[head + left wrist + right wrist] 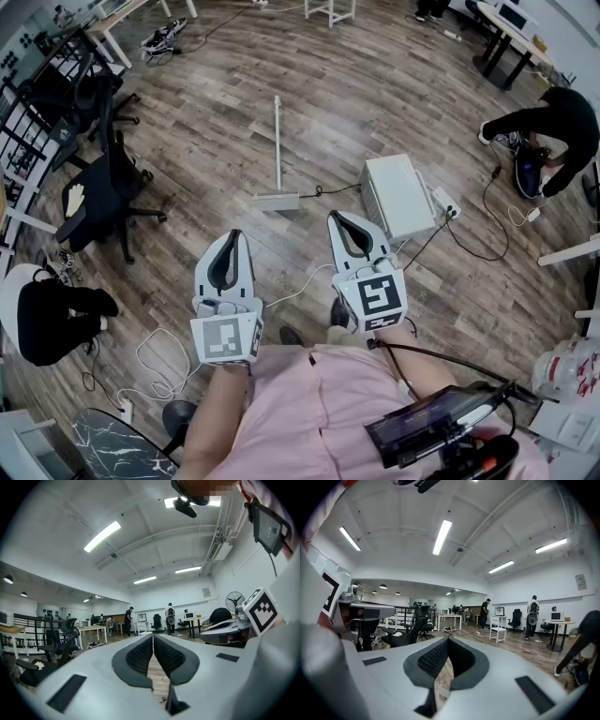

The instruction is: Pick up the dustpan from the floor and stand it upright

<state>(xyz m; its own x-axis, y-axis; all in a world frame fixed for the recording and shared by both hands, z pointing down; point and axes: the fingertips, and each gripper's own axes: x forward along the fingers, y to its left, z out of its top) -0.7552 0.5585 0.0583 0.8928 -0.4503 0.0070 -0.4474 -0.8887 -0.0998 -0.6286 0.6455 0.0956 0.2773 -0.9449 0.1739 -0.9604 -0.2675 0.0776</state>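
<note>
The dustpan [276, 200] lies flat on the wooden floor in the head view, its long pale handle [277, 141] stretching away from me. My left gripper [232, 236] hovers nearer to me than the pan and to its left, jaws closed tip to tip with nothing between them. My right gripper [336, 218] hangs to the pan's right, also shut and empty. In the left gripper view the left gripper [153, 636] points level across the room, pads together. The right gripper [448, 639] shows the same in its own view. Neither gripper view shows the dustpan.
A white box [398, 195] stands right of the pan, with a power strip [443, 202] and cables beside it. A black office chair [103, 187] is at the left. One person [553, 122] crouches at the right, another [47, 314] sits at the lower left. Desks line the far edges.
</note>
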